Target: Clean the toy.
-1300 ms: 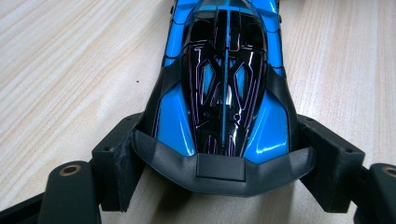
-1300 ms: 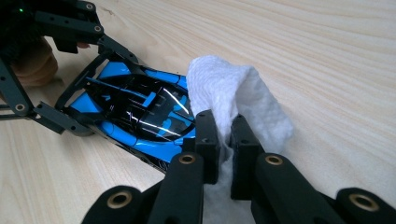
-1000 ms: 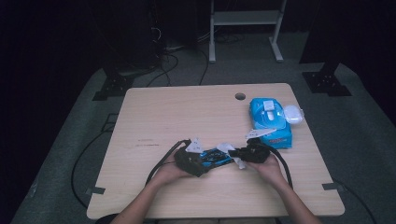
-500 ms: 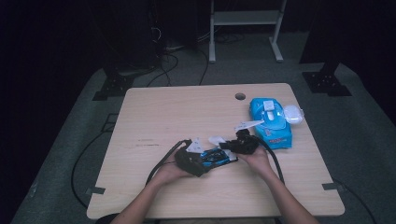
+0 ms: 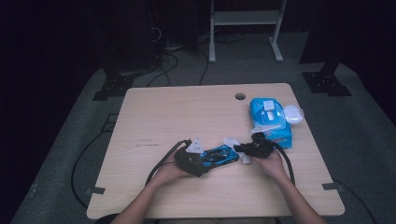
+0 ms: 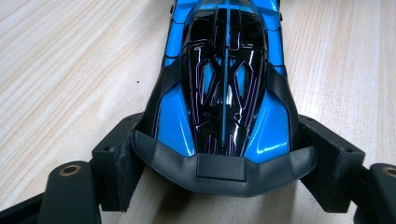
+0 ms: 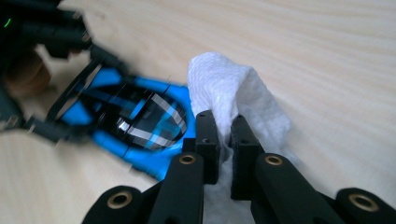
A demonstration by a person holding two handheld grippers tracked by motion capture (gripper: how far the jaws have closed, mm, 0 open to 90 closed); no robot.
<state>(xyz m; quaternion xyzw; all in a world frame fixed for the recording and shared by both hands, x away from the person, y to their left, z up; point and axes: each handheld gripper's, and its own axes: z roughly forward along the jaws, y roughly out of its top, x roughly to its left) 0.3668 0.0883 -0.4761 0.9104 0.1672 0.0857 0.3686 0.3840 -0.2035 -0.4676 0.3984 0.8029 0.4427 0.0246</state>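
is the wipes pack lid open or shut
Open. In the high view the blue wipes pack has its round white lid flipped out to the side, off the pack's top.

**Materials and Finish**

I see a toy car point(image 6: 224, 93) in glossy blue-and-black plastic, its rear bumper matt grey. The wipe point(image 7: 233, 98) reads as soft, fibrous white cloth. The table point(image 5: 187, 112) is smooth, pale wood-grain. Jaws: matt black plastic.
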